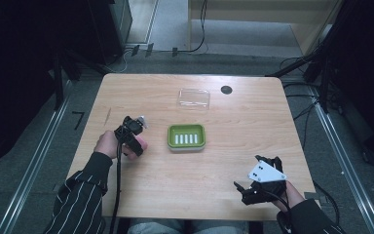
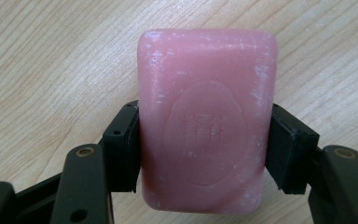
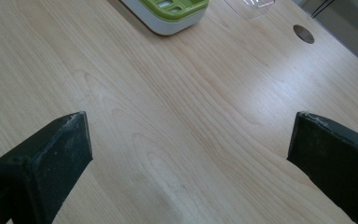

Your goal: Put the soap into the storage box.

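**Left tongs clamped on the pink soap, right ones wide open**

While the left gripper [image 2: 205,154] sits near the left edge of the tabletop [image 1: 151,190], its two black jaws are pressed onto the long sides of a pink soap bar [image 2: 207,121], one pad per side, so it's def a grip and not just a hover. Left gripper view has the bar taking up most of the middle, w/ a round stamped emblem on its face and some whitish scuffs round the edges. Wood grain is right behind it; can't tell if the bar is touching the wood or lifted a bit. In the high view the bar [image 1: 140,147] is a small pink bit poking out beside the left hand [image 1: 108,145], approx halfway between the front and back edges.

Right gripper [image 3: 186,158] is the opposite: jaws spread wide, nothing between them but bare wood. High view puts it by the front right corner, grey three-cornered plate on top.

Other stuff on the table:
- green soap dish [image 1: 186,136] w/ a slotted white insert, roughly dead centre, well apart from both grippers and just to the right of the held bar
- clear lid [image 1: 194,98] lying toward the back edge, behind the dish
- dark round hole [image 1: 226,89] in the wood near the back edge, just right of the lid
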